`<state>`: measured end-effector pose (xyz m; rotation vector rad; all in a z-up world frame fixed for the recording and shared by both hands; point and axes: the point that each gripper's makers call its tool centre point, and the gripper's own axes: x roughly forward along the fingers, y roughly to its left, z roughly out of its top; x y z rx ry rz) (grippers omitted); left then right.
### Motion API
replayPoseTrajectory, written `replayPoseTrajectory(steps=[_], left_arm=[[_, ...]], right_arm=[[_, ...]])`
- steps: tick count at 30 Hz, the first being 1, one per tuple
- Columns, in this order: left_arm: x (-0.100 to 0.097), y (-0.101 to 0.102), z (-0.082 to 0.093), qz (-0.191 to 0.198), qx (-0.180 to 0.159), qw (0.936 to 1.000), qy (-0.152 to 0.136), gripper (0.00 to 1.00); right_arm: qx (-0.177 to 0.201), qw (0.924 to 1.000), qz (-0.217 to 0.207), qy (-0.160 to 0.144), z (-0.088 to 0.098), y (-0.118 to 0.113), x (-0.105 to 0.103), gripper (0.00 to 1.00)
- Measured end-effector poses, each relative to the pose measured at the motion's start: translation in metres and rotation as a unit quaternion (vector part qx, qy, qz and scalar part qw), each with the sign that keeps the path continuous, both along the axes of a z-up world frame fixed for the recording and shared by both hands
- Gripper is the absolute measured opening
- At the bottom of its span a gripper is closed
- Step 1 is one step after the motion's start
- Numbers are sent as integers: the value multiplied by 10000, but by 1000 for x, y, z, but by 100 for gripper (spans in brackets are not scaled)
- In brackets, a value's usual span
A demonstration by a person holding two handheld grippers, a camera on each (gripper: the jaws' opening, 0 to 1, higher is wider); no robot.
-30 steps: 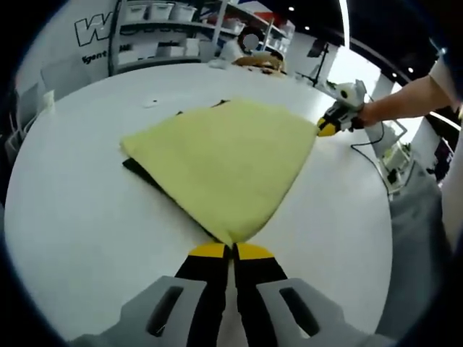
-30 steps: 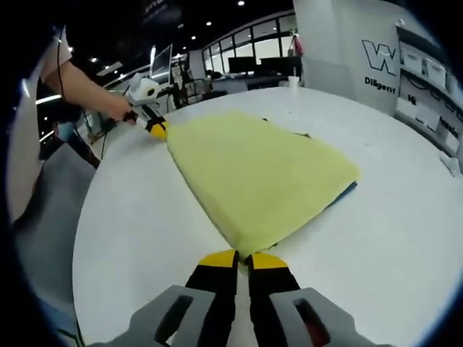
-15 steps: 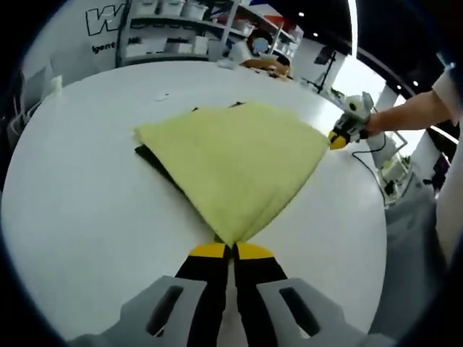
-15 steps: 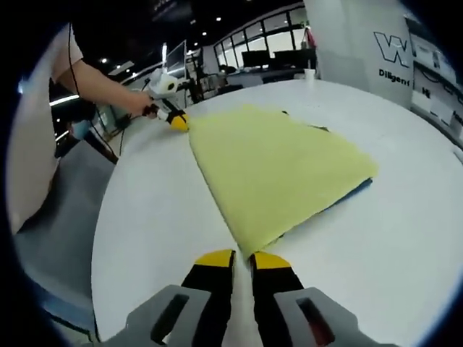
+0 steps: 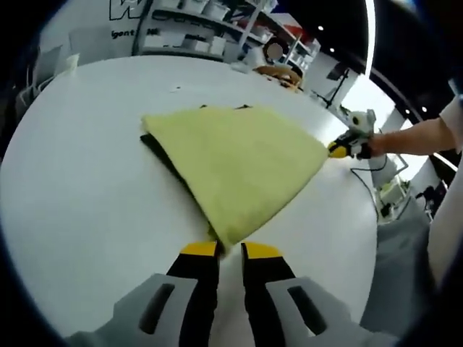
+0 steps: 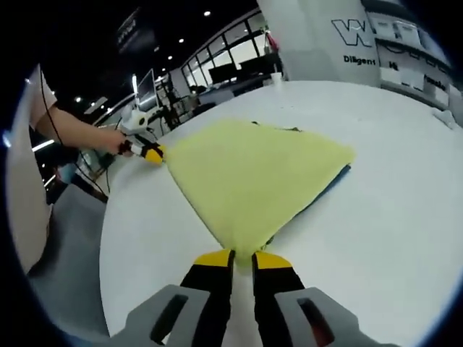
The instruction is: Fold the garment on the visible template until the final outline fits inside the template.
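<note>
A pale yellow garment lies folded flat on a dark template, whose edge peeks out along one side. In the left gripper view my left gripper stands open just short of the near corner, which lies loose on the table. In the right gripper view my right gripper is shut on the garment at its near corner, where the cloth draws to a point; the template's edge shows on the right. Each gripper appears in the other's view at a far corner: the right gripper, the left gripper.
The round white table has wide bare room around the garment. A person's arm holds the far gripper. Shelves with bins stand beyond the table, and a small cup sits at the far rim.
My left gripper's jaws have parted and let go of the garment corner, which now rests on the table. Both cameras have shifted slightly; the right gripper keeps its hold.
</note>
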<state>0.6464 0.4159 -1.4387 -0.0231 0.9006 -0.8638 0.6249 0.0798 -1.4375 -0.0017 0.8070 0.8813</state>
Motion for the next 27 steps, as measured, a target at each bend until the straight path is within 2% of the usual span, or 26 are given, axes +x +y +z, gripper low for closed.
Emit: replayPoseTrajectory(steps=[2, 7, 16, 27], left_arm=[[2, 0, 0, -13, 48, 10000, -72, 1], [0, 4, 0, -257, 94, 9993, -250, 0], [-20, 2, -2, -413, 69, 9987, -280, 0], [-42, 1, -2, -324, -22, 9993, -207, 0]], right_arm=[[-54, 9999, 97, -10, -2, 1, -3, 0], [-67, 9996, 250, -75, -1, 0, -6, 0], [-143, 9994, 305, -117, 1, -4, -18, 0], [-149, 9997, 184, -49, 3, -5, -41, 0]])
